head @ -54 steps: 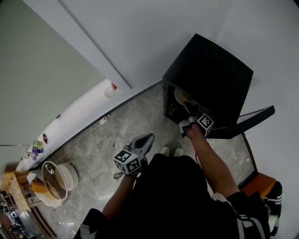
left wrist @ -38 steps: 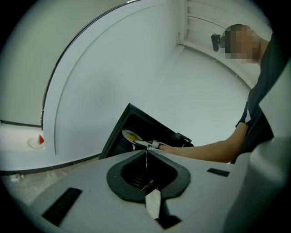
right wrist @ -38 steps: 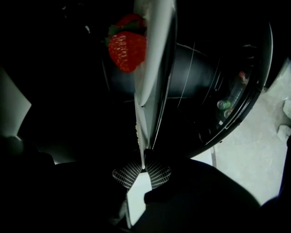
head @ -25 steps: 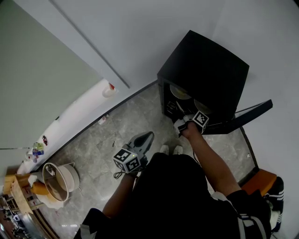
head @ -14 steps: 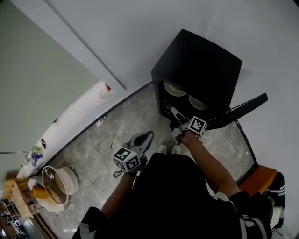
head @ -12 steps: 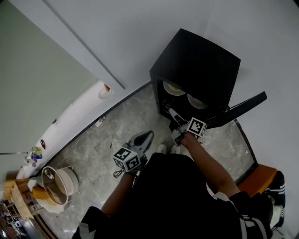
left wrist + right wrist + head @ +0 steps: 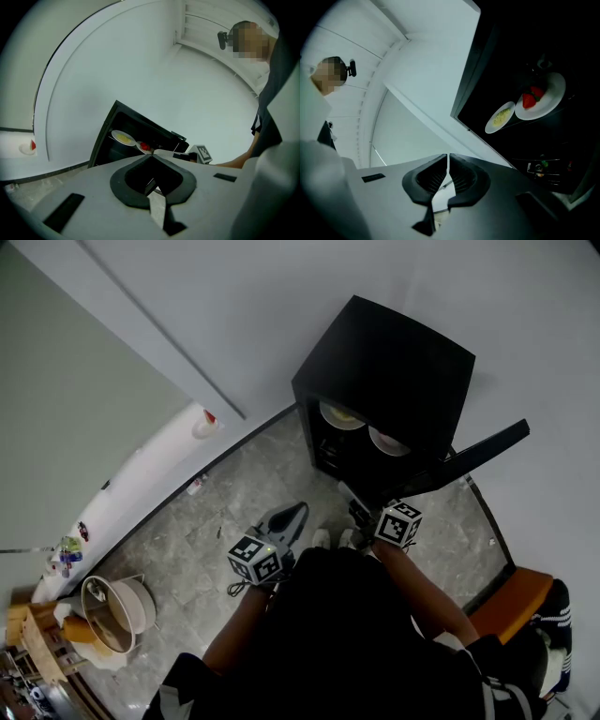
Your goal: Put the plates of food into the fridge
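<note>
The black fridge [image 7: 380, 357] stands on the floor with its door [image 7: 478, 451] swung open to the right. Two white plates rest side by side on its upper shelf: one with yellow food [image 7: 341, 415] [image 7: 500, 117] [image 7: 123, 138], one with red food [image 7: 386, 441] [image 7: 539, 100] [image 7: 145, 146]. My right gripper [image 7: 349, 495] [image 7: 448, 157] is in front of the fridge opening, outside it, jaws shut with nothing between them. My left gripper [image 7: 300, 512] [image 7: 150, 156] is lower and further left over the floor, shut and holding nothing.
Small items sit on the fridge's lower shelf [image 7: 541, 165]. A round pot [image 7: 117, 610] stands on the floor at the lower left, a white ledge with a red-topped bottle [image 7: 202, 422] runs along the wall, and an orange object [image 7: 506, 601] lies at the right.
My right gripper has pulled back out of the fridge toward the person, leaving both plates on the shelf. The left gripper has stayed where it was.
</note>
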